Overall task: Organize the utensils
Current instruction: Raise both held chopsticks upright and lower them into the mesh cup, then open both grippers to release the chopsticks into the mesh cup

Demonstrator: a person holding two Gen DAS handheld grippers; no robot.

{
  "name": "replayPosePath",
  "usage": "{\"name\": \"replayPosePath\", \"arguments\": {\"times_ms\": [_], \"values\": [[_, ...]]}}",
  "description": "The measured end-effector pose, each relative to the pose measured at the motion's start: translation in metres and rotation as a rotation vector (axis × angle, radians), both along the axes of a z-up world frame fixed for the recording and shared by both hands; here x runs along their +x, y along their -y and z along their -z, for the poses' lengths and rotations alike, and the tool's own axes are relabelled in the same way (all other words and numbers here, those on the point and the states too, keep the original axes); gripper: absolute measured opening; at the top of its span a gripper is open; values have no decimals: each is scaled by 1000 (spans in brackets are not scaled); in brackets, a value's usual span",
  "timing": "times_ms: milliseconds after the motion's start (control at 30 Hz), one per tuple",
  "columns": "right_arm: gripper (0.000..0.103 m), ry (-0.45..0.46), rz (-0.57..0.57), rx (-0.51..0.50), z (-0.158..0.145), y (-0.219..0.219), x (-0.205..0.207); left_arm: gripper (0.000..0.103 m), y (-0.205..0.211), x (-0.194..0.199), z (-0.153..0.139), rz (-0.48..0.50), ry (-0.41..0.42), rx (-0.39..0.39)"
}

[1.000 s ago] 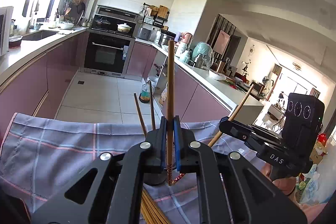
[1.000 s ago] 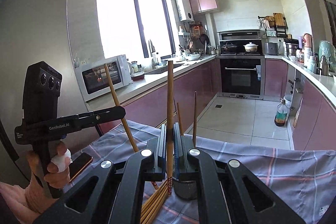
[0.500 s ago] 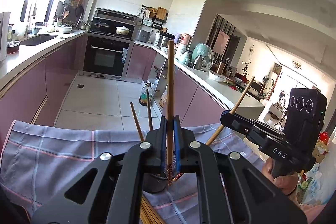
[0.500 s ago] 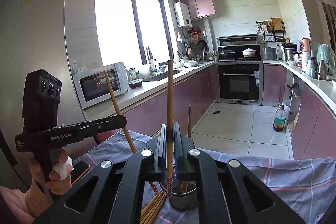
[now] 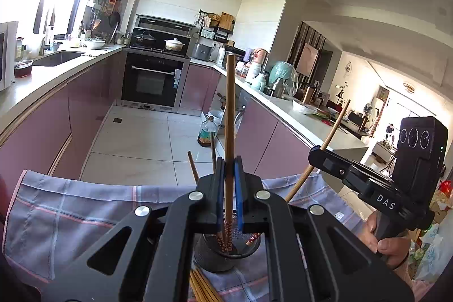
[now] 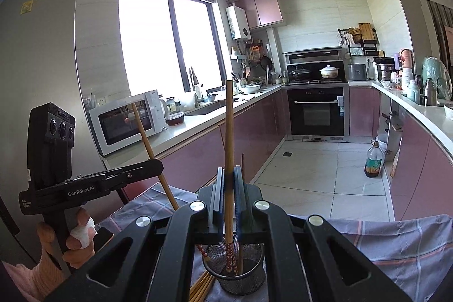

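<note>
In the left wrist view, the left gripper point(image 5: 229, 186) was closed on a bamboo chopstick point(image 5: 229, 115), which stood upright between the blue pads point(image 5: 220, 188), and its patterned lower end reached down into the black mesh utensil holder point(image 5: 209, 256). This holder stood on the grey checked cloth point(image 5: 70, 217). Two other chopsticks point(image 5: 193, 166) rose from the holder behind the gripper, and a bundle of loose chopsticks point(image 5: 202, 287) lay on the cloth just in front of the holder. To the right of the holder, the right gripper point(image 5: 317, 157) was clamped on a second chopstick point(image 5: 331, 140), which leaned with its patterned tip at the holder rim. In the right wrist view, the right gripper point(image 6: 229, 188) held its bamboo chopstick point(image 6: 228, 132) upright between the pads, and the red patterned end was inside the mesh utensil holder point(image 6: 246, 282). One more stick point(image 6: 242, 217) stood in the holder beside it. Loose chopsticks point(image 6: 202, 285) lay on the cloth point(image 6: 396, 242) touching the left side of the holder. To the left of the holder, the left gripper point(image 6: 158, 167) was shut on a slanted chopstick point(image 6: 147, 143), whose lower part went behind the right gripper towards the holder.
</note>
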State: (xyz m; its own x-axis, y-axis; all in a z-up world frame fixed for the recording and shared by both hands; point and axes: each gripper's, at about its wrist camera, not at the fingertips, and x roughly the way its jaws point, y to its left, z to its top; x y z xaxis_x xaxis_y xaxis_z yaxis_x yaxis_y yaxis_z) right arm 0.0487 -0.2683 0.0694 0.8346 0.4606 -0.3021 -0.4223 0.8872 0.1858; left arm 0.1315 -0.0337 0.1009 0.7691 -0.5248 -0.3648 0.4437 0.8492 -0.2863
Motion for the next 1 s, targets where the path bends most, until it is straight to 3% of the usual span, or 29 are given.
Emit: {"name": "replayPosePath", "arguments": {"times_ms": [633,833,1000], "values": [[6,-236,4,-131,51,-19,44,7,28,43,63,69,-210,152],[11,-243,30,-111,54,-17,50,10,26,59,75,59,-238,145],[20,-224,36,-81,52,-11,48,22,23,65,78,36,-240,129]]}}
